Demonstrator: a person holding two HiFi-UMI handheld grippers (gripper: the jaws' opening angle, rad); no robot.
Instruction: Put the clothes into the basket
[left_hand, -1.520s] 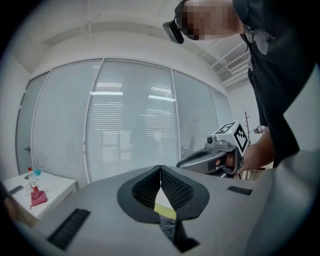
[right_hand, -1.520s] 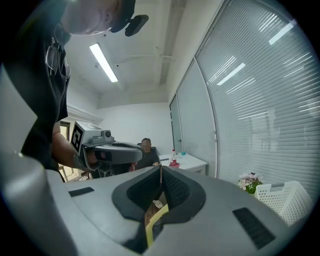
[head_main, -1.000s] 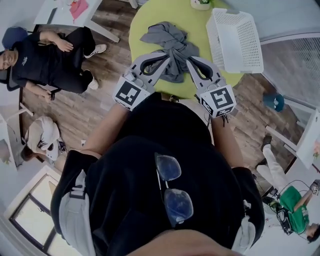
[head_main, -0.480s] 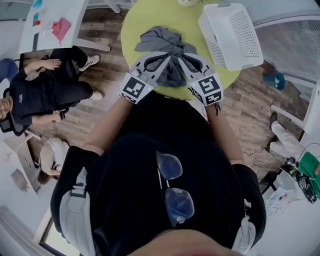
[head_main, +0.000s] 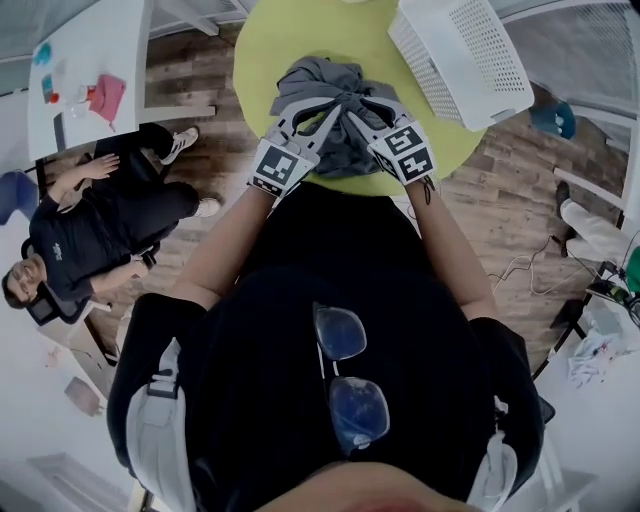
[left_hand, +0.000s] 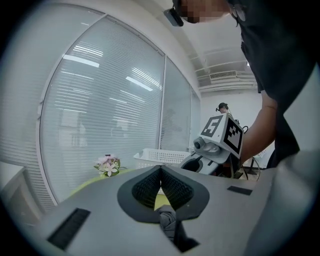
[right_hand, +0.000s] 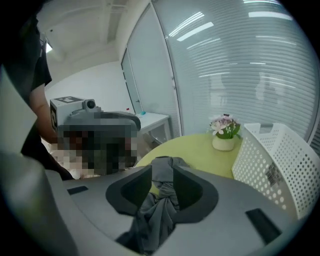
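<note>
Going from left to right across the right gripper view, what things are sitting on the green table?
gray clothes → flower pot → white basket

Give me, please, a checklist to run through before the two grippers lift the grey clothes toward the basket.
1. Grey clothes lying on the green table: ok.
2. White basket on the table, right of the clothes, nothing seen inside: ok.
3. Right gripper, fingers have just been opening, clothes between them: ok.
4. Left gripper, fingers open for a grasp: not ok, tips together.
5. Left gripper touching the clothes: cannot tell.
</note>
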